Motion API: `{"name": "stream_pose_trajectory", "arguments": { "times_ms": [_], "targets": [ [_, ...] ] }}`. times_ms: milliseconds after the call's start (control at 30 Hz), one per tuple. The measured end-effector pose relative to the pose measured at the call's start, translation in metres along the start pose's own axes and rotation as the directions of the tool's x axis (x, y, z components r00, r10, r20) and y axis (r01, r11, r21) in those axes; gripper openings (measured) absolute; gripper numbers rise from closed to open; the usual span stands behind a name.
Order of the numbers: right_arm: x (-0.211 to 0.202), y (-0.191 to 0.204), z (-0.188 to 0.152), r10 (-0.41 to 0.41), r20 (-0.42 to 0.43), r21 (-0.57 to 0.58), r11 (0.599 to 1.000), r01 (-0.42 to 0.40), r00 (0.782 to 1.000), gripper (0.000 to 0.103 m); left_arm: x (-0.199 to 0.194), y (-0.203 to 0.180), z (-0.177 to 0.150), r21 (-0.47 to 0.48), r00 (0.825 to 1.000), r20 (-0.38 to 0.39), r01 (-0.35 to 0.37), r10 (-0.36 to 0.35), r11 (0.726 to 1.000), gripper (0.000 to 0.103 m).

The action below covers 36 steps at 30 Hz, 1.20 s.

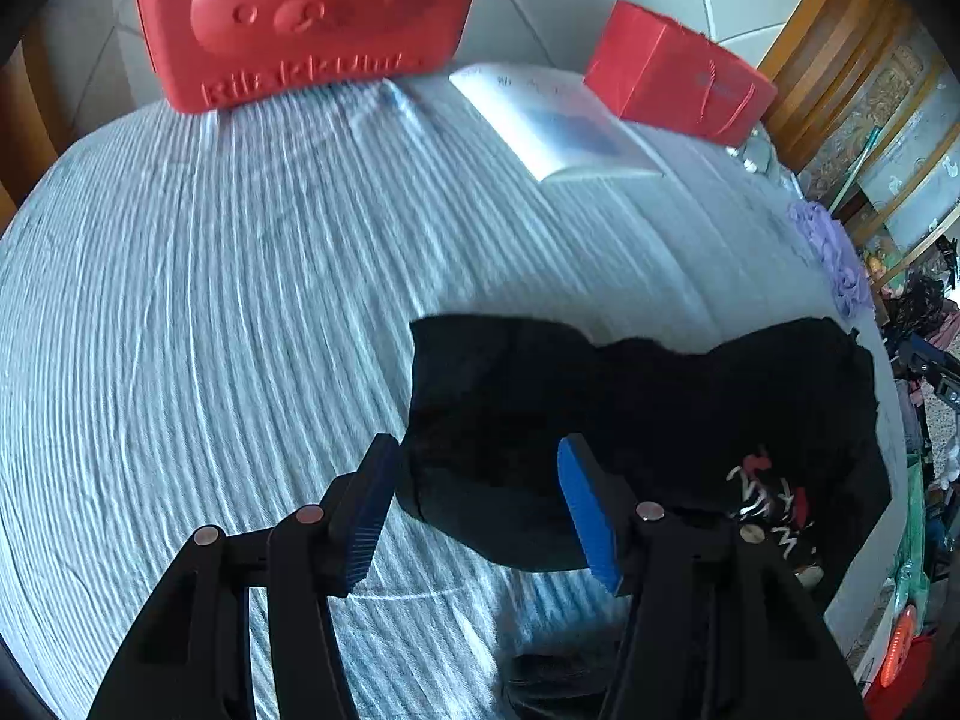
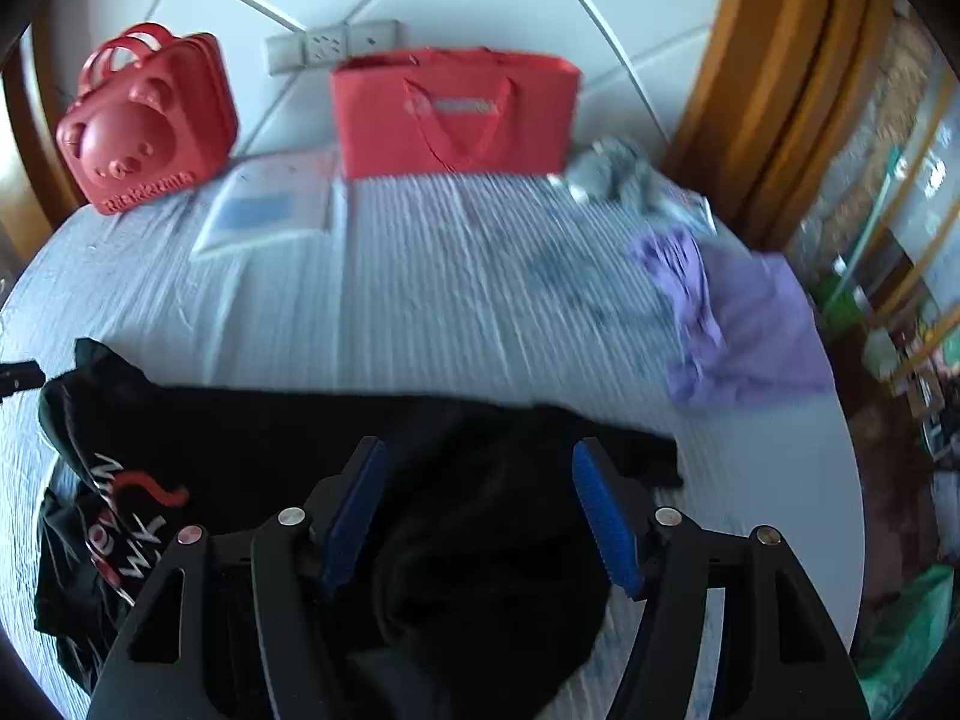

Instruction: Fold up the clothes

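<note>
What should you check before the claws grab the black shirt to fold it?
1. Left claw open: ok.
2. Right claw open: ok.
3. Black shirt lying flat: not ok, it is bunched.
4. Bed cover bare beyond the shirt for folding: ok.
5. Purple garment apart from the shirt: ok.
6. Shirt edge between the left claw's pads: cannot tell.

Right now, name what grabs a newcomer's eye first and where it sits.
The crumpled black garment with red and white print lies nearest, on the pale striped bedcover. Against the far wall stand a red bear-faced case and a red paper bag. A lilac garment lies at the right edge.
</note>
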State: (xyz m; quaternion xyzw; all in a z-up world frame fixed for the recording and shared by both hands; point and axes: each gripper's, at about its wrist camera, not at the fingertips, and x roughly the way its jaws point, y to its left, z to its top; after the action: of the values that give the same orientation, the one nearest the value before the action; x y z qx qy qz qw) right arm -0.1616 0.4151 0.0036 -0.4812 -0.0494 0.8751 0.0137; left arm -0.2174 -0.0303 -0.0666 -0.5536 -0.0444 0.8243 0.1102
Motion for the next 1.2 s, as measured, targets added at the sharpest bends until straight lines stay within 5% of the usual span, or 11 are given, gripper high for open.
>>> {"name": "stream_pose_trajectory", "arguments": {
  "times_ms": [233, 433, 500, 533, 667, 800, 967, 1033, 1100, 1167, 1200],
  "targets": [
    [0.014, -0.042, -0.008, 0.050, -0.056, 0.099, 0.994, -0.044, 0.997, 0.094, 0.032, -0.016, -0.005, -0.015, 0.999, -0.044, 0.012, -0.013, 1.000, 0.058],
    [0.070, -0.044, -0.008, 0.128, -0.142, 0.218, 0.971, -0.095, 0.982, 0.092, 0.045, -0.040, -0.003, 0.005, 0.998, -0.056, 0.025, -0.024, 1.000, 0.051],
    [0.092, -0.041, -0.012, 0.158, -0.200, 0.240, 0.965, -0.108, 0.967, 0.042, 0.045, -0.044, -0.003, -0.008, 0.999, -0.054, -0.002, 0.001, 1.000, 0.016],
    [0.097, -0.037, -0.014, 0.150, -0.215, 0.228, 0.969, -0.100, 0.965, 0.007, 0.044, -0.044, -0.003, -0.032, 0.999, -0.044, -0.001, 0.000, 0.999, 0.014],
    [0.054, -0.017, -0.003, 0.009, -0.103, 0.090, 0.996, 0.000, 0.995, 0.005, 0.004, -0.049, -0.001, -0.030, 0.993, 0.105, -0.059, 0.061, 0.998, 0.011],
    [-0.020, 0.000, 0.018, -0.099, 0.128, -0.032, 0.994, 0.104, 0.987, 0.004, -0.075, -0.059, 0.011, -0.004, 0.938, 0.322, -0.136, 0.130, 0.991, 0.012],
    [-0.084, 0.000, 0.066, -0.087, 0.353, -0.022, 0.995, 0.101, 0.932, 0.004, -0.166, -0.061, 0.040, -0.007, 0.798, 0.542, -0.309, 0.263, 0.951, 0.012],
    [-0.085, -0.001, 0.089, -0.061, 0.385, -0.017, 0.997, 0.073, 0.921, 0.004, -0.162, -0.048, 0.071, -0.031, 0.801, 0.523, -0.324, 0.292, 0.946, 0.014],
    [-0.055, -0.001, 0.115, -0.053, 0.365, 0.010, 0.999, 0.052, 0.930, 0.008, -0.147, -0.031, 0.105, -0.053, 0.816, 0.488, -0.328, 0.311, 0.943, 0.039],
    [-0.019, 0.004, 0.129, -0.079, 0.269, 0.033, 0.997, 0.072, 0.960, 0.061, -0.117, -0.014, 0.125, -0.069, 0.862, 0.387, -0.327, 0.327, 0.943, 0.056],
    [-0.006, 0.007, 0.130, -0.084, 0.226, 0.042, 0.996, 0.076, 0.971, 0.072, -0.105, -0.008, 0.125, -0.076, 0.876, 0.348, -0.329, 0.334, 0.941, 0.056]
  ]
}}
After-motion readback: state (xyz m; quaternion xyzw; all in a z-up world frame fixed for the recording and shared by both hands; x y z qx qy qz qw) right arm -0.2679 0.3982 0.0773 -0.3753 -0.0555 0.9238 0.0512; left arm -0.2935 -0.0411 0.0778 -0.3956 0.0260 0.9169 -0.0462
